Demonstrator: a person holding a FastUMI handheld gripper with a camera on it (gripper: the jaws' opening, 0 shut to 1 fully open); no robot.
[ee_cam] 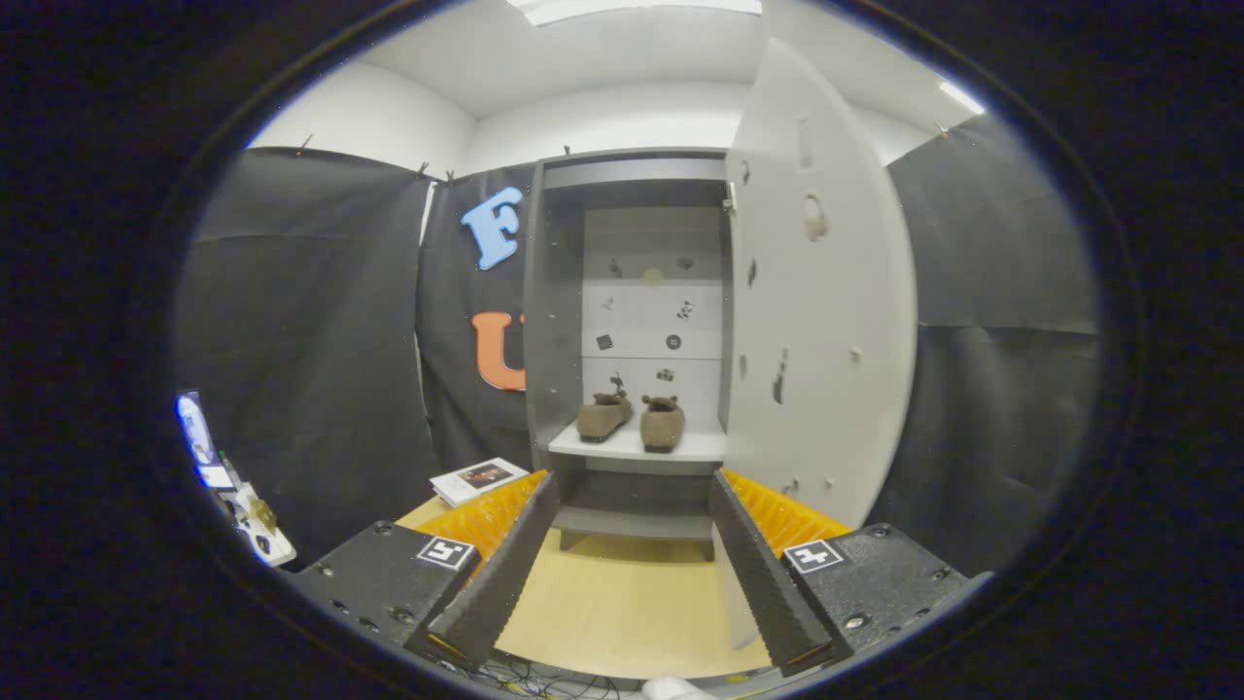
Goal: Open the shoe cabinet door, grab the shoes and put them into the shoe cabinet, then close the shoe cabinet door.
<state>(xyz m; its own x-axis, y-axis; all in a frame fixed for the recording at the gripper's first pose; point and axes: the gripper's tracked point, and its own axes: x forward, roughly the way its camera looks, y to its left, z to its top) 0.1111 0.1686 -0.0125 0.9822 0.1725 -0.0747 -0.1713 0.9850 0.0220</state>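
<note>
A grey shoe cabinet (pixel 559 321) stands straight ahead of me with its door (pixel 821 321) swung wide open to the right. Two brown shoes (pixel 632 420) sit side by side on the white shelf (pixel 685 447) inside, toes pointing towards me. My gripper (pixel 632 486) is open, with nothing between its ribbed black fingers (pixel 505 574). It is held back from the cabinet, above the wooden floor, with the shelf and shoes beyond the fingertips. The open door's lower edge stands just beyond the right finger.
A book (pixel 478 478) lies on the wooden floor (pixel 622 603) left of the cabinet base. Some small items (pixel 243 501) sit low at the far left by the black cloth wall. A lower shelf (pixel 632 525) is below the shoes.
</note>
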